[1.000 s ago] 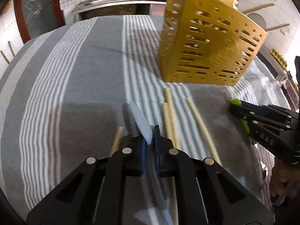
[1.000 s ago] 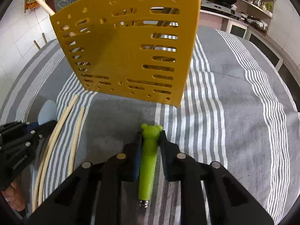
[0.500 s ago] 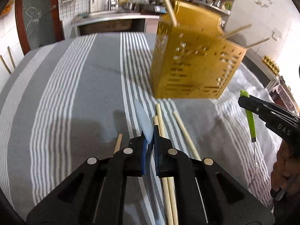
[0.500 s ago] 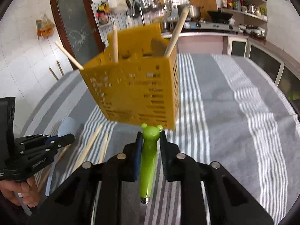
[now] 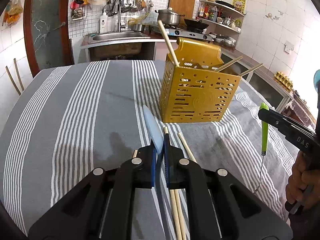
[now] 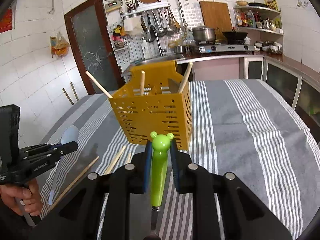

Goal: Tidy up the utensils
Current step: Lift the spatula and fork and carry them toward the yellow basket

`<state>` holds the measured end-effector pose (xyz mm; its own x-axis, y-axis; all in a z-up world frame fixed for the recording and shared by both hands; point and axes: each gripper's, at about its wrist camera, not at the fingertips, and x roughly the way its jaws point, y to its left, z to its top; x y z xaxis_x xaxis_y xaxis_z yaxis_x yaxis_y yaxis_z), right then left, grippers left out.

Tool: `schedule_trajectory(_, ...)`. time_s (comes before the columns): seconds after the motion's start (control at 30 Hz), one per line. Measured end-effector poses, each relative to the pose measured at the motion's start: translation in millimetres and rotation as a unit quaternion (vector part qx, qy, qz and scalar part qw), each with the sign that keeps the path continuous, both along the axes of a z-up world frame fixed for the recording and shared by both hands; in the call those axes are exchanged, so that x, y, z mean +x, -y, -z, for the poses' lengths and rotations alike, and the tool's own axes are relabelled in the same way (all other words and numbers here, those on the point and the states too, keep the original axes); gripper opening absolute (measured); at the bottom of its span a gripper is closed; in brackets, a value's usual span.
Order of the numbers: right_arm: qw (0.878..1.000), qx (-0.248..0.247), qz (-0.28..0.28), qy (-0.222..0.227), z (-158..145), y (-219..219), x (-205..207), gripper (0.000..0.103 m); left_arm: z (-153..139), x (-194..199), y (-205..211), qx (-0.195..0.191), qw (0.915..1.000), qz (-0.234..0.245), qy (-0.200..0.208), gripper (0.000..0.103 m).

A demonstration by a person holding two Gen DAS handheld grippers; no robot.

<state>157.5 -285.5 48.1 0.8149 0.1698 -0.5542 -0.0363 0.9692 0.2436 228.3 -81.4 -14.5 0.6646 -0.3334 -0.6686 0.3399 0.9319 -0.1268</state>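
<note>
The left gripper [image 5: 160, 150] is clamping a pale blue utensil [image 5: 153, 132] between jaws that are nearly closed on its thin stem. The utensil's long axis is running along the jaws, with its flat rounded end pointing forward and up toward the yellow perforated holder [image 5: 197, 96] and its stem trailing back under the gripper.

The right gripper [image 6: 160, 152] is gripping a green bear-headed utensil [image 6: 159, 168], its jaws parted only by the width of the handle. The bear head is sticking out in front, pointing at the holder; the long axis is lying in line with the jaws, and the metal end is hanging back and down below the gripper.

Both utensils are being held above the striped cloth [image 5: 80, 110] on the bench, near the holder. The holder is standing upright on the cloth with wooden chopsticks [image 6: 185, 80] leaning out of its compartments. More loose chopsticks [image 5: 186, 146] are lying on the cloth in front of it, their length running toward the holder.
</note>
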Motion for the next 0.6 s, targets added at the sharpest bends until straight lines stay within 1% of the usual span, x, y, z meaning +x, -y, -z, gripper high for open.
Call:
schedule_trajectory(0.3,0.999,0.002,0.004,0.032,-8,2,-21,0.019,-16,-16,1,-0.002,0.9998,0.002,0.019,0.005)
schedule_trajectory(0.6,0.997,-0.003,0.012,0.077,-30,8,-37,0.019,-33,-27,-2,-0.007,0.9993,0.001,0.038,0.005)
